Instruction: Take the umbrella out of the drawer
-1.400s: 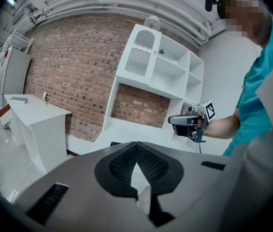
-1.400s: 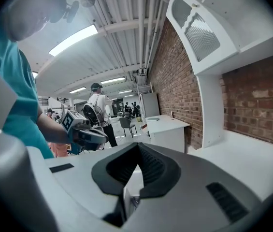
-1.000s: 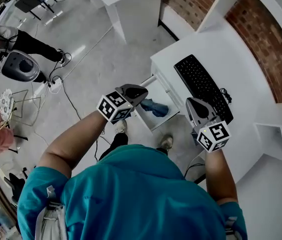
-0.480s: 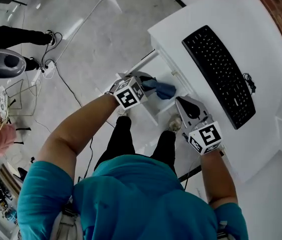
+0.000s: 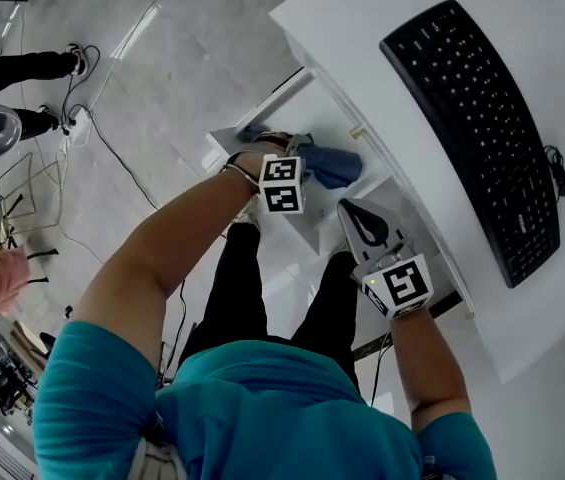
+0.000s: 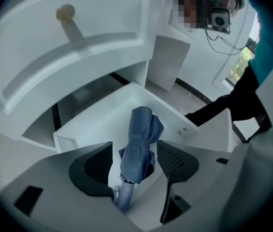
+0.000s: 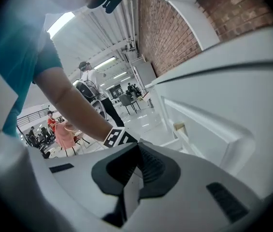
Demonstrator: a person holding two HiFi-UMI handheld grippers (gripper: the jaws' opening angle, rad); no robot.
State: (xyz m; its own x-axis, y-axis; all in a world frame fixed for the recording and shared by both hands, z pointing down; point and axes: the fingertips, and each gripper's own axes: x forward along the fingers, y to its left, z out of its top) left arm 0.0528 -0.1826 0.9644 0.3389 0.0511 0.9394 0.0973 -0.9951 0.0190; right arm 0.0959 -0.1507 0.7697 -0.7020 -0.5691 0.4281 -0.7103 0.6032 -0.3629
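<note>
Jutting from under the front edge of the white desk [image 5: 382, 38], the drawer [image 5: 224, 146] stands open over a glossy grey floor [image 5: 182, 48]; a brick wall [image 7: 165, 28] rises behind. A black keyboard [image 5: 482, 118] lies on the desk near that edge, and cables [image 5: 112, 158] trail on the floor. The folded blue umbrella [image 6: 138, 134] lies in the drawer, between the jaws of the left gripper [image 6: 135, 151], which have just been opening and stand apart, not pinching it. The right gripper [image 7: 136, 148] hangs beside the drawer, jaws together, empty. A knobbed white panel [image 6: 78, 47] looms above the drawer.
</note>
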